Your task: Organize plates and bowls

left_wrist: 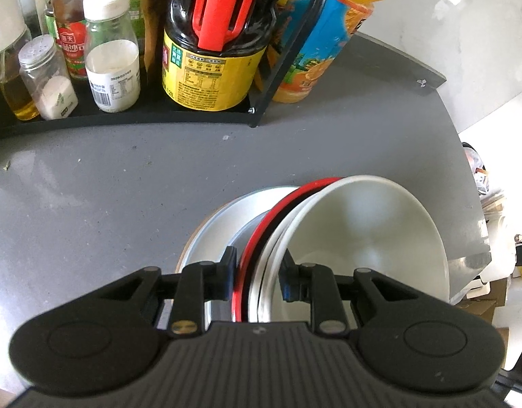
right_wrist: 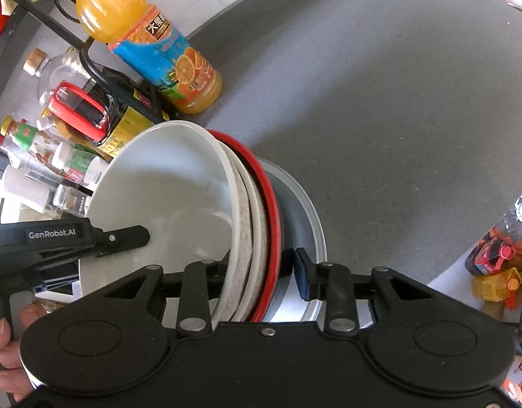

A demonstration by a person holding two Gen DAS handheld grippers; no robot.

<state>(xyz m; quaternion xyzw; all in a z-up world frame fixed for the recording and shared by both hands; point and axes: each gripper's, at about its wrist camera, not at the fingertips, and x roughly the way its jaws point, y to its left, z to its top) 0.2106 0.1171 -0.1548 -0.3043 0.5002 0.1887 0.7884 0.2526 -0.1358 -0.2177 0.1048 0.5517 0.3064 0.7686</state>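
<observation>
A nested stack of bowls is tipped on its side above a grey plate [left_wrist: 210, 227] [right_wrist: 312, 227] that lies on the grey table. The innermost is a large white bowl [left_wrist: 363, 231] [right_wrist: 165, 190]. Behind it sit more white rims, and outermost is a black bowl with a red rim [left_wrist: 261, 227] [right_wrist: 266, 187]. My left gripper [left_wrist: 259, 277] is shut across the stacked rims, one finger inside the white bowl; it also shows in the right wrist view [right_wrist: 138, 236]. My right gripper [right_wrist: 261, 268] clamps the same stack from the other side, its left finger hidden behind the white bowl.
A black rack [left_wrist: 125, 119] at the table's back holds a soy sauce jug [left_wrist: 210, 64], spice jars [left_wrist: 113, 51] and bottles. An orange juice bottle [right_wrist: 152, 44] stands beside it. The table edge [left_wrist: 465, 156] curves at the right. A person's hand [right_wrist: 9, 340] holds the left gripper.
</observation>
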